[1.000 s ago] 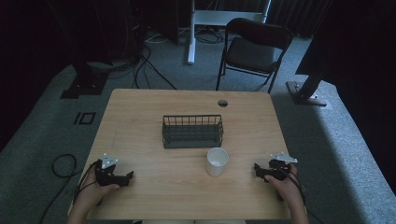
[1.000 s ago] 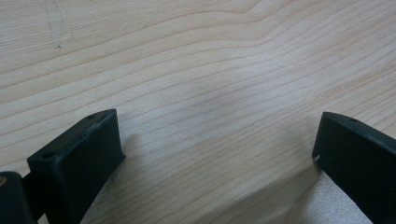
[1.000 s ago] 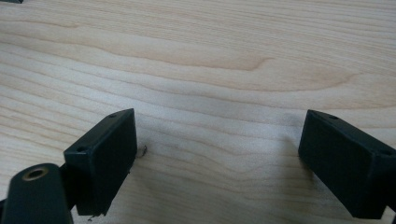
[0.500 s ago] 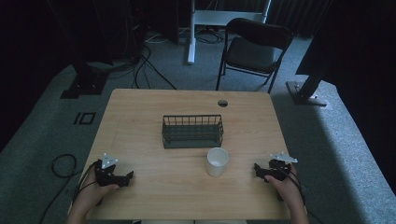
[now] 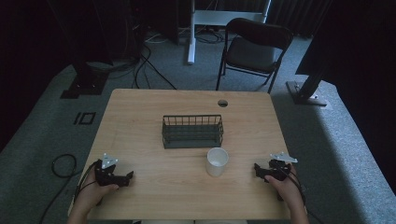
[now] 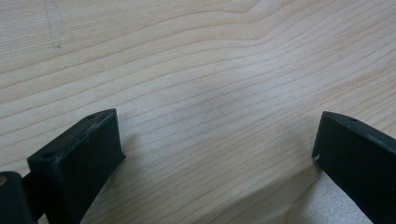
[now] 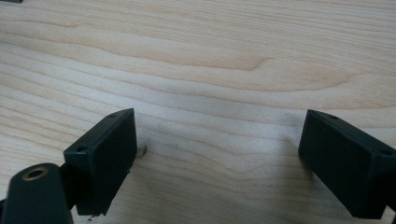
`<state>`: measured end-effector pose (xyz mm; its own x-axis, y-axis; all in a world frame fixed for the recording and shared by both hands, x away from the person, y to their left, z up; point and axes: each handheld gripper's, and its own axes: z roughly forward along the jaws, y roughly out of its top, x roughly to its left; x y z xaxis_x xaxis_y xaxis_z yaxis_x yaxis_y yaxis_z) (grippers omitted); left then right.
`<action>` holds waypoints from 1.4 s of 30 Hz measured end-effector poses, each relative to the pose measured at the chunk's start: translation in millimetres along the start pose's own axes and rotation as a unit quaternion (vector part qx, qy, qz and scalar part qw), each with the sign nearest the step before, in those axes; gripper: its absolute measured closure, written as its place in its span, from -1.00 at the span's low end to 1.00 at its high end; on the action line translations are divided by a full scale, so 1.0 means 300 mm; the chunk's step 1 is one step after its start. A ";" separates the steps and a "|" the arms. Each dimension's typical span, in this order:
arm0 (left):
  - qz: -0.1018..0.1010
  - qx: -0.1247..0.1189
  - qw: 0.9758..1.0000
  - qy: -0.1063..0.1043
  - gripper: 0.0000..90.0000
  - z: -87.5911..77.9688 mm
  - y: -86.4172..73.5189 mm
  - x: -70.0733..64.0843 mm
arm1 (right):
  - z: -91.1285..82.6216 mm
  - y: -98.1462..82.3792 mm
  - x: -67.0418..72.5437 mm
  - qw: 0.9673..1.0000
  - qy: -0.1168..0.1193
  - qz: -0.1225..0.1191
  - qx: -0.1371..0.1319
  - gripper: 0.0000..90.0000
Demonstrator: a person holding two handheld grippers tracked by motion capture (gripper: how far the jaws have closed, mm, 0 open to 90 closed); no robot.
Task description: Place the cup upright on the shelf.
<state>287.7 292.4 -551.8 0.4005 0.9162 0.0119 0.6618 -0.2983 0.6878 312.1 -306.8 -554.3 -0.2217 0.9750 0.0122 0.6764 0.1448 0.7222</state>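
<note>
Pale wood grain runs under both pairs of my jaws, and that is the nearest thing to me. In the left gripper view my left gripper (image 6: pixel 215 140) has its two black jaws spread wide, one at the lower left of the frame and one at the lower right, with bare table (image 6: pixel 196 60) between them and nothing held. In the right gripper view my right gripper (image 7: pixel 217 144) is the same: jaws far apart, low over the wood, gripping nothing (a tiny speck lies just beside the left-hand jaw).

From the high view, my left gripper (image 5: pixel 122 177) sits at the lower left of the table (image 5: pixel 140 112), my hand (image 5: pixel 91 196) behind it, and my right gripper (image 5: pixel 258 170) at the lower right, jaws pointing inward toward the middle. Between them, nearer the right one but well apart from both, stands the white cup (image 5: pixel 217 161), upright, its open mouth showing. Just beyond the cup, near the centre of the frame, sits the dark wire basket (image 5: pixel 192 131), close to the cup without touching it. Farther still, at the table's far edge, is a round cable hole (image 5: pixel 222 103), and past that, on the grey floor in the upper part of the frame, a black folding chair (image 5: pixel 254 49).
</note>
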 end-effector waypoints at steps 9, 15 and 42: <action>0.011 0.000 1.000 -0.010 -0.96 -0.002 -0.001 -0.002 | 0.000 0.000 0.000 1.000 0.000 0.000 0.000 -0.76; 0.027 0.003 1.000 -0.012 -0.96 -0.005 0.007 -0.012 | 0.000 0.000 0.000 1.000 0.000 0.000 0.000 -0.76; 0.061 -0.032 0.995 -0.070 -0.96 0.002 0.080 -0.126 | 0.000 0.000 0.000 1.000 0.000 0.000 0.000 -0.76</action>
<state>289.0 250.5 -536.2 0.5623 0.8269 -0.0005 0.5637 -0.3829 0.7318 312.2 -306.7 -554.2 -0.2218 0.9750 0.0119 0.6767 0.1451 0.7218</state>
